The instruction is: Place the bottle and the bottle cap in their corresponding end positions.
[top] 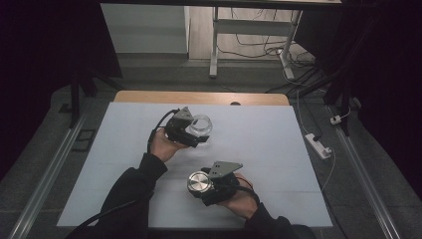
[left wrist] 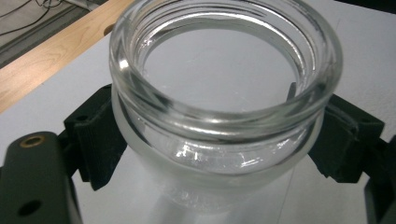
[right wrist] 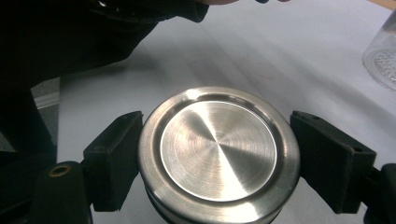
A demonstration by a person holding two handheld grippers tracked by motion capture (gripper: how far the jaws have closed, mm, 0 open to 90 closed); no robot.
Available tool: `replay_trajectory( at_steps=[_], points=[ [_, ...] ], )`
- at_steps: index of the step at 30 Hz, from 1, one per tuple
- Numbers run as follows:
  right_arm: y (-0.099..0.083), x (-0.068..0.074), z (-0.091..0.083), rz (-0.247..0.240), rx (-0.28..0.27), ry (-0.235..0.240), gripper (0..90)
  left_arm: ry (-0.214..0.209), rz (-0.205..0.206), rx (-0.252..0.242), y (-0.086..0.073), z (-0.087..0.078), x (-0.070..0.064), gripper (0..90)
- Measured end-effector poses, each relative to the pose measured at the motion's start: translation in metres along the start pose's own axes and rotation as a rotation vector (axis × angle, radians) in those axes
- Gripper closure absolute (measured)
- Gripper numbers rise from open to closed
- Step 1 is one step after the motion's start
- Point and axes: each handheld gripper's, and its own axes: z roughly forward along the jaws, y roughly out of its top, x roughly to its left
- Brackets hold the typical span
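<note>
From the high view, the left gripper (top: 195, 133) sits just above the middle of the frame, clamped on a clear glass jar (top: 201, 124), while the right gripper (top: 206, 185) sits lower and a little right of centre, grasping a round brushed-metal lid (top: 198, 182); both are over the pale surface (top: 278, 164), apart from each other. I'd judge the step in hand to be the joining of the two: jar and lid are each held but not yet together, so the next move calls for bringing the lid across to the jar's mouth, levelling it and turning it down onto the thread. In the left gripper view, the jar (left wrist: 219, 116) takes up most of the frame, its thick rounded rim open and looking empty, with screw ridges inside the neck; black fingers (left wrist: 100, 135) press its sides at left and right below the rim. In the right gripper view, the lid (right wrist: 218, 151) lies at centre bottom, its flat top showing fine circular brush marks and a raised outer ring, squeezed between black fingers (right wrist: 114, 156) on both sides; the jar's base (right wrist: 383, 60) peeks in at the upper right edge.
</note>
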Motion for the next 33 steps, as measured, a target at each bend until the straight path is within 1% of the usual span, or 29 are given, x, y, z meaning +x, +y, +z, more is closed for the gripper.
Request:
replay_trajectory(
  at_steps=[7, 9, 14, 20, 24, 28, 33],
  points=[
    [-0.003, -0.007, 0.004, -0.003, 0.005, -0.014, 19.8, 0.012, -0.009, 0.003, -0.003, 0.007, 0.003, 15.6],
    [-0.004, -0.009, 0.005, 0.003, 0.005, -0.016, 19.7, 0.013, -0.010, 0.005, -0.004, 0.008, 0.004, 15.6],
    [-0.007, -0.011, 0.011, 0.002, 0.018, -0.017, 19.7, 0.020, -0.015, 0.007, -0.006, 0.013, 0.007, 15.6],
    [-0.012, -0.011, 0.019, -0.002, 0.046, -0.012, 19.7, 0.031, -0.028, 0.013, -0.011, 0.019, 0.010, 15.6],
    [-0.016, -0.011, 0.026, 0.010, 0.071, -0.012, 19.7, 0.035, -0.038, 0.020, -0.016, 0.024, 0.013, 15.6],
    [-0.017, -0.011, 0.029, 0.006, 0.085, -0.012, 19.7, 0.034, -0.043, 0.027, -0.020, 0.028, 0.014, 15.5],
    [-0.020, -0.014, 0.031, 0.018, 0.104, -0.013, 19.7, 0.043, -0.045, 0.036, -0.023, 0.032, 0.013, 15.5]
  ],
)
